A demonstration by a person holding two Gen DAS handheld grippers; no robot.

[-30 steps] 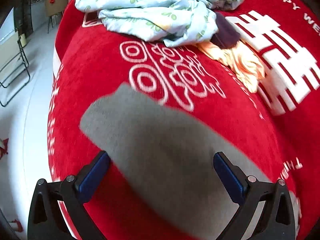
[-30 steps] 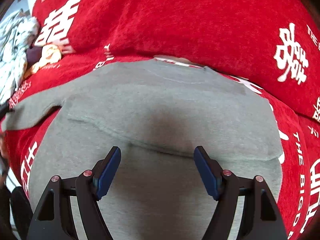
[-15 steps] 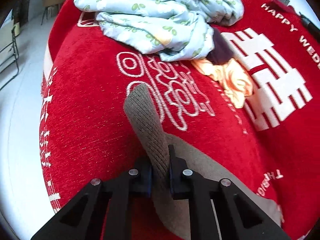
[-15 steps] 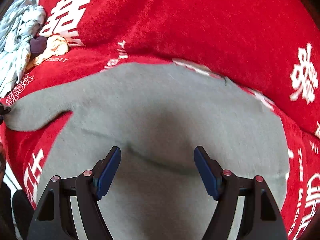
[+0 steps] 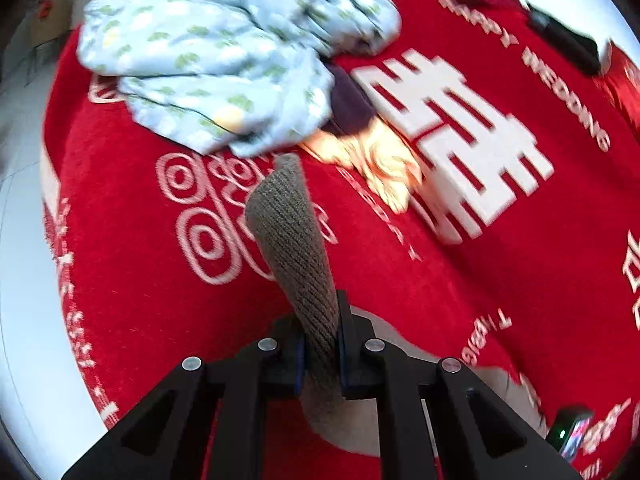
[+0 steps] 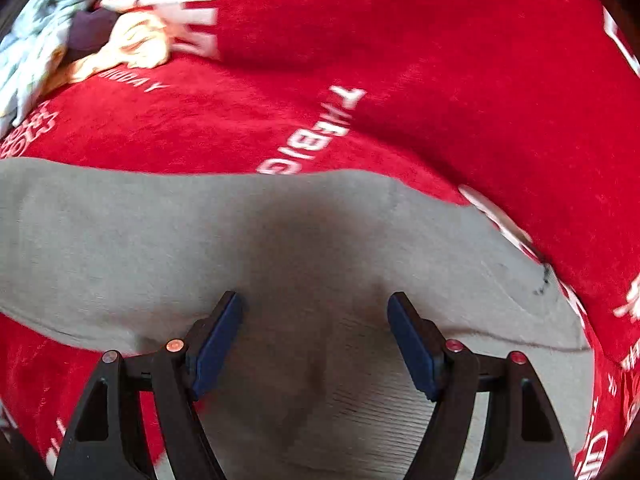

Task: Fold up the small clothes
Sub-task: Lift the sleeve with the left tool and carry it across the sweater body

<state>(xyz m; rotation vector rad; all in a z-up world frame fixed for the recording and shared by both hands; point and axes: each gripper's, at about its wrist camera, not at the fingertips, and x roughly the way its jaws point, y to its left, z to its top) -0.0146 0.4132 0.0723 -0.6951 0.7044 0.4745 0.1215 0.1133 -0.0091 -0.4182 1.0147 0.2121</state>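
The left gripper (image 5: 320, 354) is clamped on the ribbed cuff of the grey knit sweater (image 5: 294, 240), lifting that sleeve off the red plush cover with white lettering (image 5: 500, 288). The right gripper (image 6: 316, 340) stands spread, empty, above the sweater's flat body (image 6: 168, 240). A crumpled pale-blue floral cloth (image 5: 216, 52) and an orange garment (image 5: 380, 160) lie beyond.

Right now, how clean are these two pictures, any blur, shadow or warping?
Left wrist view: motion blur smears the blue floral bedding and the white lettering, while the grey sleeve stays sharp; fisheye bends the edges. Right wrist view: lettering blurred, a dark shadow on the grey garment ahead of the open jaws.
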